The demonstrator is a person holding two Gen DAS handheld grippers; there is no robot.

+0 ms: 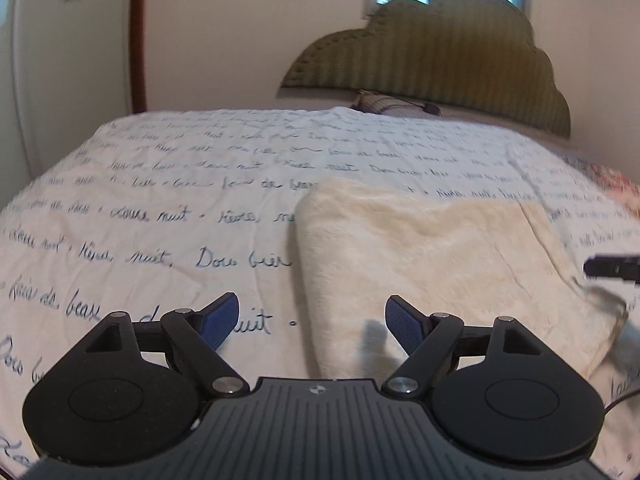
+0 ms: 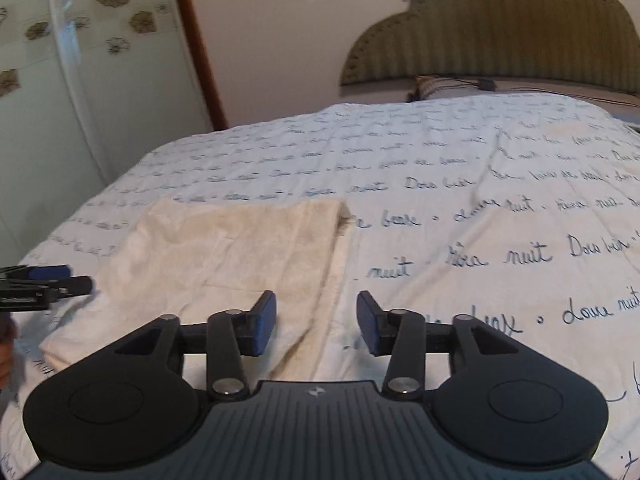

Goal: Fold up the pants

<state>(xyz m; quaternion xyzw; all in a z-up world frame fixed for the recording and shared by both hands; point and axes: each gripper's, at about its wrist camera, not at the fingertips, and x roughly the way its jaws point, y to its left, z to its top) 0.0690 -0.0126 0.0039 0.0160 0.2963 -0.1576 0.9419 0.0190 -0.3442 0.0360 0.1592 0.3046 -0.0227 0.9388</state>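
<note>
The cream fleece pants [image 1: 432, 264] lie folded flat in a rectangle on the bed, and show in the right wrist view [image 2: 224, 256] too. My left gripper [image 1: 312, 326] is open and empty, hovering over the pants' near left edge. My right gripper [image 2: 316, 322] is open and empty, over the pants' near right edge. The right gripper's tip [image 1: 612, 268] shows at the right edge of the left wrist view. The left gripper's tip [image 2: 48, 280] shows at the left edge of the right wrist view.
The bed is covered by a white sheet with blue handwriting print [image 1: 180, 200]. A green scalloped headboard [image 1: 440, 64] and a small pillow [image 1: 384, 102] stand at the far end. A white wardrobe with flower prints [image 2: 80, 80] stands to the left.
</note>
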